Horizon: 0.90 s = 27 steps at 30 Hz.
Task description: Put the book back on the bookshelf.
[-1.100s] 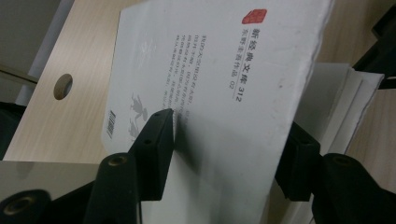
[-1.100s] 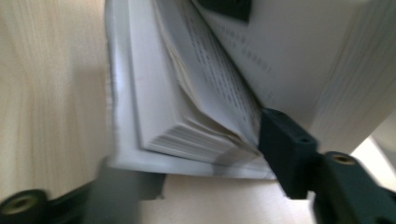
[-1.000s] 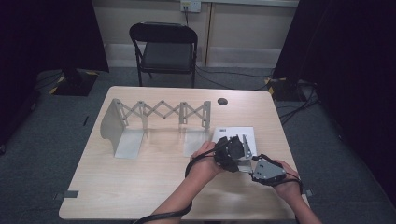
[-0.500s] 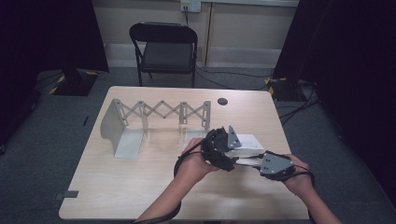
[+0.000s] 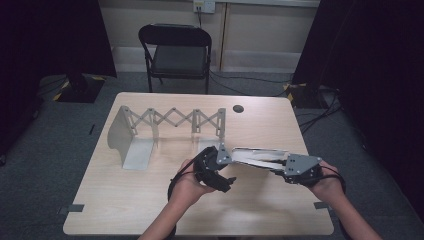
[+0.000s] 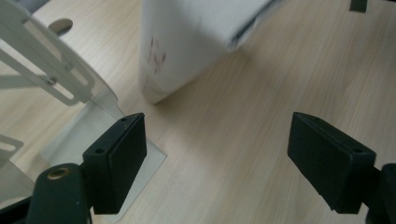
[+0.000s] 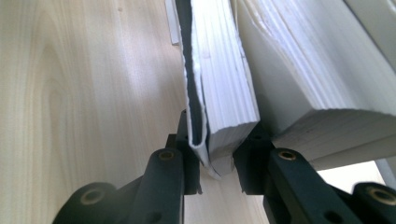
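Observation:
A thick white book [image 5: 257, 156] hangs just above the table, tilted. My right gripper [image 5: 281, 168] is shut on its right end. In the right gripper view the jaws [image 7: 219, 158] pinch the cover and a block of pages [image 7: 219, 93], having just closed tighter; a second block of pages sags to the right. My left gripper [image 5: 220, 169] sits at the book's left end. Its jaws have just been opening and now stand wide apart [image 6: 217, 154] with nothing between them. The book's corner [image 6: 187, 42] lies ahead of them.
A grey metal expanding rack [image 5: 165, 120] stands on the wooden table [image 5: 140, 210] at the back left; its base plate [image 6: 88, 135] lies beside my left jaw. A small dark disc [image 5: 238, 108] sits near the far edge. A folding chair [image 5: 177, 50] stands behind the table.
The book has come up off the table in the right gripper. The left gripper has let go of it, opened and slid to the left.

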Motion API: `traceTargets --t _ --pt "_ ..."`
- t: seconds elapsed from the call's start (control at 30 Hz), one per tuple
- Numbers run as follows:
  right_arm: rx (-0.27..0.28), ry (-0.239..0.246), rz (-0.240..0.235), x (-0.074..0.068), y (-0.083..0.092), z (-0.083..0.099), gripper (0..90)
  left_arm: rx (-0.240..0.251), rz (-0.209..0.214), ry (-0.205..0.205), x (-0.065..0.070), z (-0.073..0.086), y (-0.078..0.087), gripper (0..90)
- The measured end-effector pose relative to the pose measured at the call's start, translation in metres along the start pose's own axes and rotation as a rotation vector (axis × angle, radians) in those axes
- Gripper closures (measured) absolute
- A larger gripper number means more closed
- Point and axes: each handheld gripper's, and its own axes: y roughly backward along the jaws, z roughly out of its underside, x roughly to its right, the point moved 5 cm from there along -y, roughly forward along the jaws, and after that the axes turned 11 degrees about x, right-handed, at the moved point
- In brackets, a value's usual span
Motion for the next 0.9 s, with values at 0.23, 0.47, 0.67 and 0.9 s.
traceTargets --t 0.23,0.47,0.67,0.9 --pt "-0.006 -0.026 -0.039 0.005 0.004 -0.003 74.9 -0.020 0.015 0.038 0.004 0.024 -0.007 19.7" --pt "-0.011 -0.054 -0.085 0.008 0.009 -0.008 75.5 -0.053 0.021 0.043 0.004 0.046 -0.018 19.7" --pt "-0.007 -0.081 -0.109 0.010 0.011 -0.009 75.5 -0.072 0.038 0.062 0.004 0.060 -0.025 20.2" --pt "-0.008 -0.101 -0.143 0.012 0.014 -0.011 75.5 -0.109 0.054 0.092 0.005 0.076 -0.040 21.4"
